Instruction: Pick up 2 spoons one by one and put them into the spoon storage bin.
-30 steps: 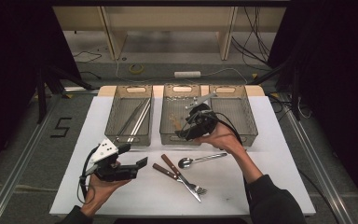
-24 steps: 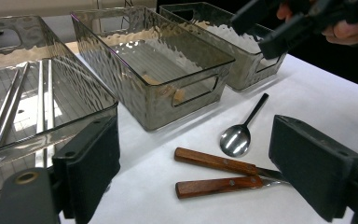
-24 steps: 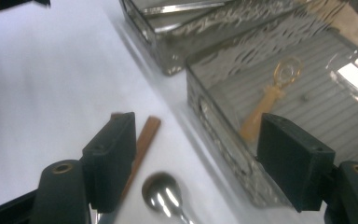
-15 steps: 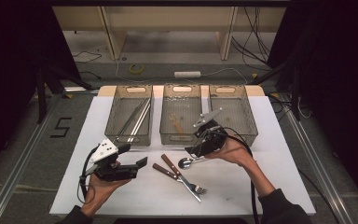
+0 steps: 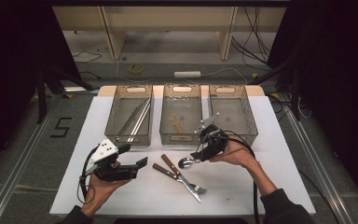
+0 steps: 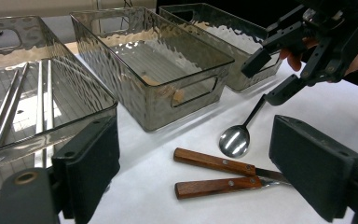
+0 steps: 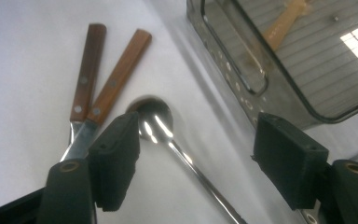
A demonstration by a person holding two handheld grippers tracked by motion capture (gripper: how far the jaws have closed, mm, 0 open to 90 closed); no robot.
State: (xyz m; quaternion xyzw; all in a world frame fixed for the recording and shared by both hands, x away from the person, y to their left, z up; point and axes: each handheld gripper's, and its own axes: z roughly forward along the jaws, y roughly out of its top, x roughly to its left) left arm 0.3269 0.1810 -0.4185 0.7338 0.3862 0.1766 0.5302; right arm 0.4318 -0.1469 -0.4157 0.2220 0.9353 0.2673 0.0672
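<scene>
A metal spoon [image 5: 185, 163] [image 6: 234, 141] [image 7: 156, 122] lies on the white table in front of the middle tray. My right gripper [image 5: 197, 156] [image 6: 270, 77] [image 7: 200, 154] hovers low over it, open. Its jaws have just been closing slightly and straddle the spoon's handle without touching it. A knife [image 5: 168, 164] [image 6: 212, 162] [image 7: 85, 70] and a fork [image 5: 162, 170] [image 6: 212, 186] [image 7: 119, 70], both wooden-handled, lie crossed just left of the spoon. My left gripper [image 5: 134, 156] [image 6: 200, 158] is held level at the front left, open and empty, pointing toward the cutlery.
Three clear trays stand in a row at the back. The left tray [image 5: 127, 140] [image 6: 51, 135] holds long metal sticks. The middle tray [image 5: 181, 139] [image 6: 186, 100] [image 7: 242, 88] holds a wooden piece. The right tray [image 5: 235, 135] stands beside the right hand. White table surface [image 5: 261, 186] stretches around the cutlery.
My right gripper has come down and toward the front from over the middle tray to the spoon. The left gripper has stayed where it was.
</scene>
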